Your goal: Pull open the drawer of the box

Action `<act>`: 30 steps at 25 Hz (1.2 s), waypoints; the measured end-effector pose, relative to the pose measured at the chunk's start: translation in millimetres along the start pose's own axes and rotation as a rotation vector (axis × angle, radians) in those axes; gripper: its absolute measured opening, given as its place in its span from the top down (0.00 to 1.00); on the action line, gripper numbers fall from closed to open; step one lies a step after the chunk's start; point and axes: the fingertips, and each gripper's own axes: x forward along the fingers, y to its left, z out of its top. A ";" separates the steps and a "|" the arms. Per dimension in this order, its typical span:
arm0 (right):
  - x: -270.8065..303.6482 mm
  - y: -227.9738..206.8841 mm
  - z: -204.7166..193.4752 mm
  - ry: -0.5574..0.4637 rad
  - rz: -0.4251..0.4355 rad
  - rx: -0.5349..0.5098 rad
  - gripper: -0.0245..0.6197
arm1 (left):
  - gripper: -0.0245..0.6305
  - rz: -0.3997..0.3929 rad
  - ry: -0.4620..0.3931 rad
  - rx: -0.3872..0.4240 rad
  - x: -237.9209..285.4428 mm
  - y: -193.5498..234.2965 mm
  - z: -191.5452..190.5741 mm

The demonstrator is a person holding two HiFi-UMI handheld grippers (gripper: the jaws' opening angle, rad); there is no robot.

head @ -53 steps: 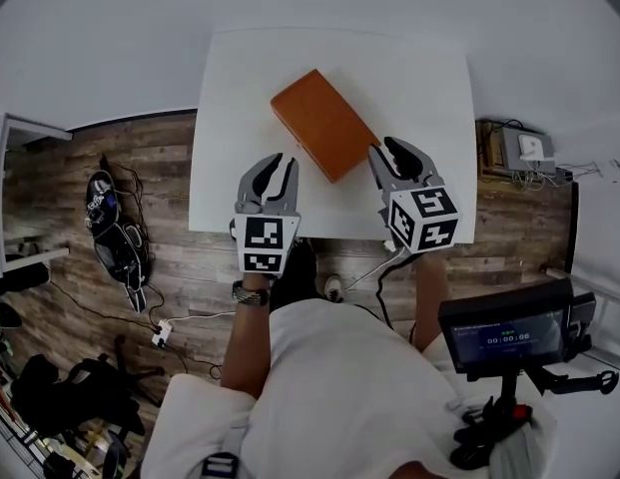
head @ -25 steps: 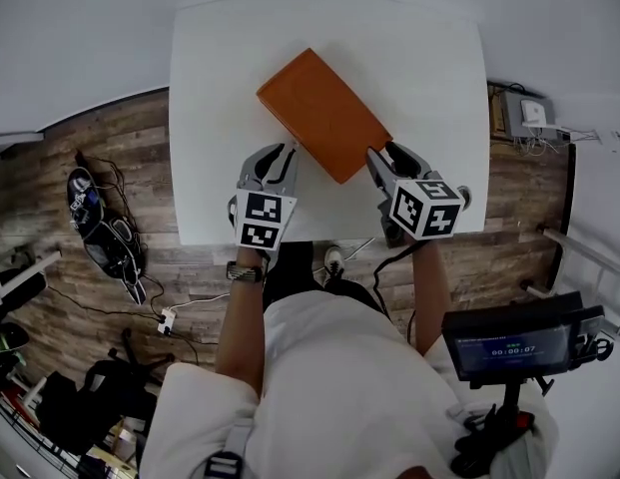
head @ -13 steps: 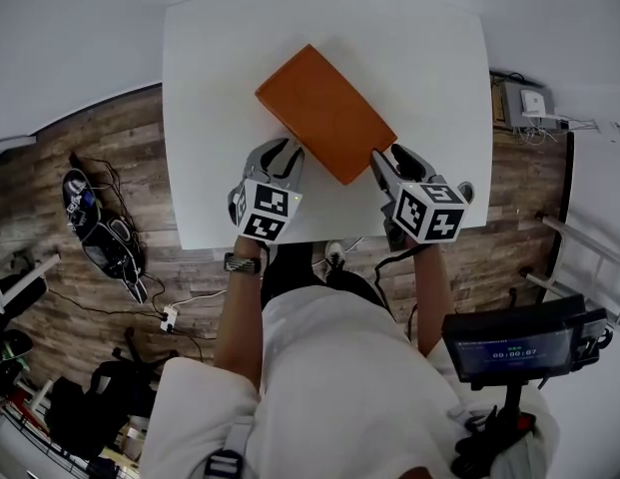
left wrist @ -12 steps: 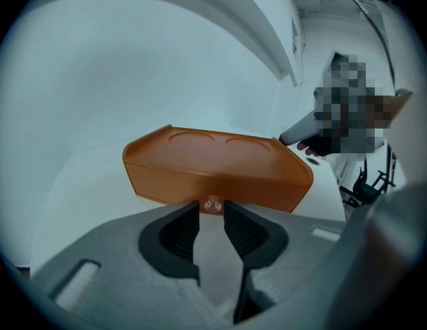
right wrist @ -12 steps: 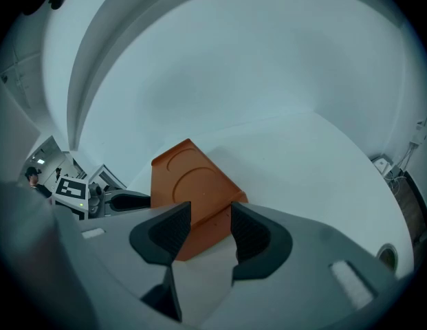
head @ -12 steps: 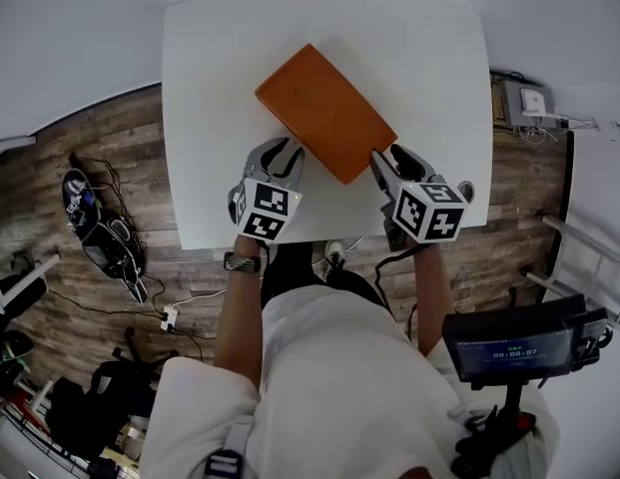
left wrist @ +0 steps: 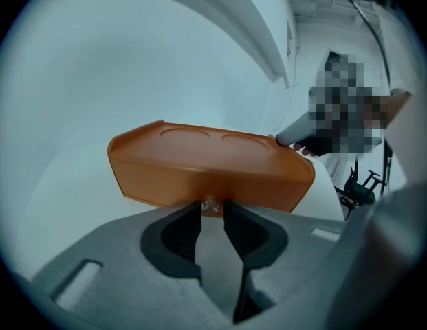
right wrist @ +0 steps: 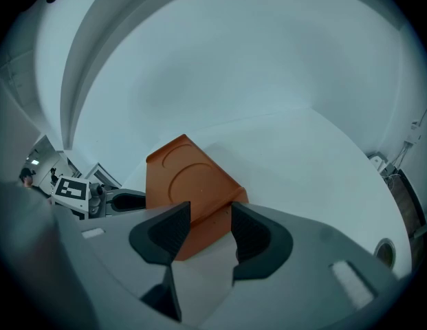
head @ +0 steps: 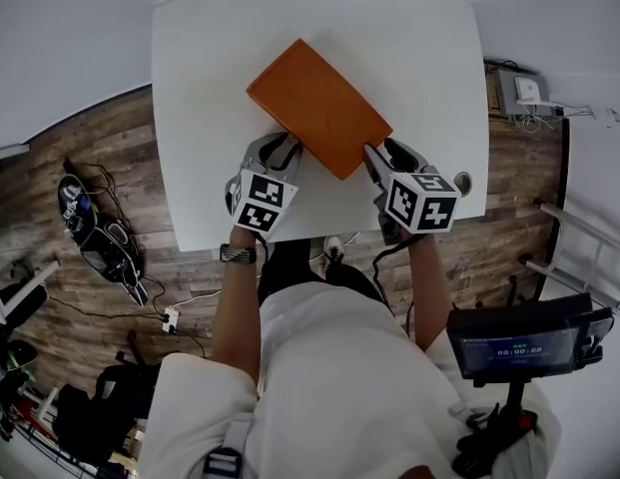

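Box (head: 319, 108) lies on table (head: 210, 68), between left tongs (head: 280, 149) and right tongs (head: 382, 154).

The orange box (head: 319, 108), slantwise on the white table (head: 210, 58), is the one block I see. Beyond the box and out to its left and right, the tabletop lies open. Its near side is tight: my left gripper (head: 277, 149) and right gripper (head: 386, 154) flank the near corner, jaws just opened (a small knob (left wrist: 211, 205) between the left ones, the box's end between the right).

Smooth matt orange plastic box (head: 318, 108)
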 end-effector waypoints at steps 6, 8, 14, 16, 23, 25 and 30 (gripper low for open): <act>-0.9 -3.4 1.0 -0.012 -0.012 0.011 0.66 | 0.85 0.023 -0.006 0.009 0.6 1.1 1.9; -1.2 -4.5 1.0 -0.014 -0.015 0.014 0.66 | 0.85 0.024 -0.006 0.010 1.2 0.2 2.3; -1.6 -6.9 2.3 -0.022 -0.023 0.020 0.66 | 0.85 0.018 -0.009 -0.015 2.3 -0.4 4.5; -1.5 -7.2 2.7 -0.023 -0.025 0.021 0.66 | 0.85 0.017 -0.011 -0.017 2.0 -0.3 4.6; -0.9 -8.2 4.6 -0.027 -0.030 0.020 0.66 | 0.85 0.029 -0.008 -0.034 -4.3 1.9 0.0; -0.6 -8.6 4.3 -0.025 -0.030 0.019 0.66 | 0.85 0.034 -0.007 -0.040 -6.6 2.1 -2.6; -0.6 -9.4 4.5 -0.021 -0.034 0.012 0.66 | 0.85 0.050 -0.007 -0.051 -11.5 2.3 -8.0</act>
